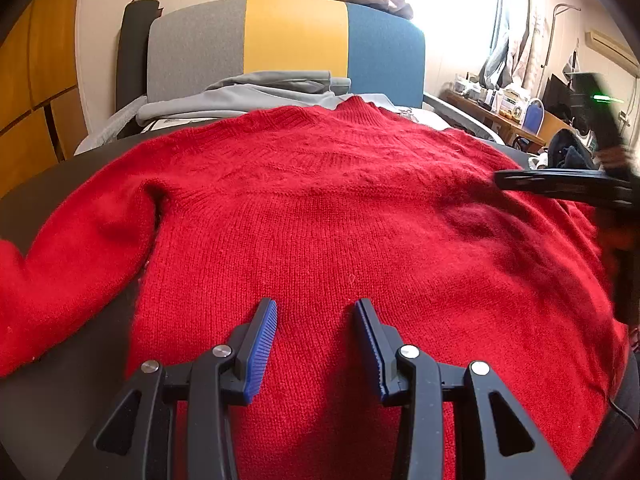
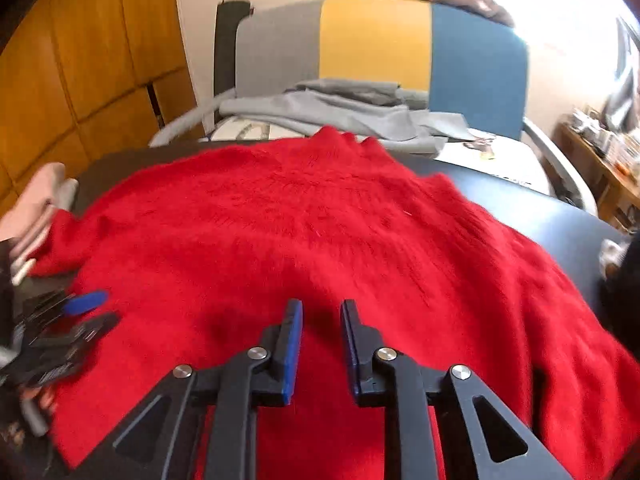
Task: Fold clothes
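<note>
One red knit sweater (image 1: 340, 220) lies flat on one dark table (image 1: 80, 168).
Above its hem, two grippers: left gripper (image 1: 316, 312) wide and empty, right gripper (image 2: 321, 312) narrower, gripping nothing.

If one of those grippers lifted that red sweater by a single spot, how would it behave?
The red sweater would probably droop and fold over itself: it is a soft knit lying limp on the dark table. Its fuzzy surface suggests it grips rather than slips. The sleeve would likely trail behind.
</note>
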`<state>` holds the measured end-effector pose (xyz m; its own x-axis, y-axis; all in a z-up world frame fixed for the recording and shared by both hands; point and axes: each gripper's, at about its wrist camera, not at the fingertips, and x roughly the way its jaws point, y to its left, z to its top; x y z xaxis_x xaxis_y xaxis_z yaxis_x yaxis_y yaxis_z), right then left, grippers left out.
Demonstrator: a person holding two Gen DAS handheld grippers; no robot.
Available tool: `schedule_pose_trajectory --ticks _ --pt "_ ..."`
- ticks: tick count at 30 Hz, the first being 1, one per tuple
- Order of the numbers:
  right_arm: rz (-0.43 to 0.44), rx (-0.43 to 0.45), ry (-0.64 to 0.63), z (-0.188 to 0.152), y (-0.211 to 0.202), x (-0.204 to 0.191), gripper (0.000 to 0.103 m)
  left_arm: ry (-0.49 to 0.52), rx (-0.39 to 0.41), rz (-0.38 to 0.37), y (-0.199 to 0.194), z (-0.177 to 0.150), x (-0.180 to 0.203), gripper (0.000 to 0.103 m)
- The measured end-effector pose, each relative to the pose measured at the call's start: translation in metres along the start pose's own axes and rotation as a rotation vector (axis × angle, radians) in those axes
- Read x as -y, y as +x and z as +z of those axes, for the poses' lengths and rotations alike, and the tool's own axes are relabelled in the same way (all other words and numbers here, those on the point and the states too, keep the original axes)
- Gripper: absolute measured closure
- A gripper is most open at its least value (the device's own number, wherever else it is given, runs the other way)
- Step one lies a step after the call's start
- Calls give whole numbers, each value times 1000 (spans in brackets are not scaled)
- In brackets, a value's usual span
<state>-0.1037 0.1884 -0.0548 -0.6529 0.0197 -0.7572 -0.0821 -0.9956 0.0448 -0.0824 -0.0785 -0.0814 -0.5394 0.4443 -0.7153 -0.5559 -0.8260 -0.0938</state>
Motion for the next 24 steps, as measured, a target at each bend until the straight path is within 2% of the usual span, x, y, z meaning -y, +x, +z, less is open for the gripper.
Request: schedule_pose_trajectory --ticks 3,4,7,9,11,13,17,20,22,24 --pt "-2 -82 9 7 38 5 83 -10 -4 -13 0 0 -3 62" --pt "3 -85 8 7 44 6 83 -14 -8 -18 0 1 -4 62" --pt "42 -85 49 5 36 17 83 46 -63 -8 2 14 3 62" --pt "66 -51 76 2 21 24 81 101 -88 3 5 29 13 62" --pt "73 -5 93 -2 7 29 81 48 -61 -44 11 48 19 62" --pt "47 -13 98 -9 6 32 80 -26 -60 -84 26 64 28 62" --pt "17 -35 87 -28 17 28 80 -54 -70 -101 52 65 58 62" --pt "14 -14 85 -30 15 26 79 78 -54 -74 49 52 82 60" --pt "71 -3 153 -30 10 38 78 93 -50 -70 47 48 83 59" --pt "151 46 312 -39 -9 62 75 85 -45 -78 46 48 78 59"
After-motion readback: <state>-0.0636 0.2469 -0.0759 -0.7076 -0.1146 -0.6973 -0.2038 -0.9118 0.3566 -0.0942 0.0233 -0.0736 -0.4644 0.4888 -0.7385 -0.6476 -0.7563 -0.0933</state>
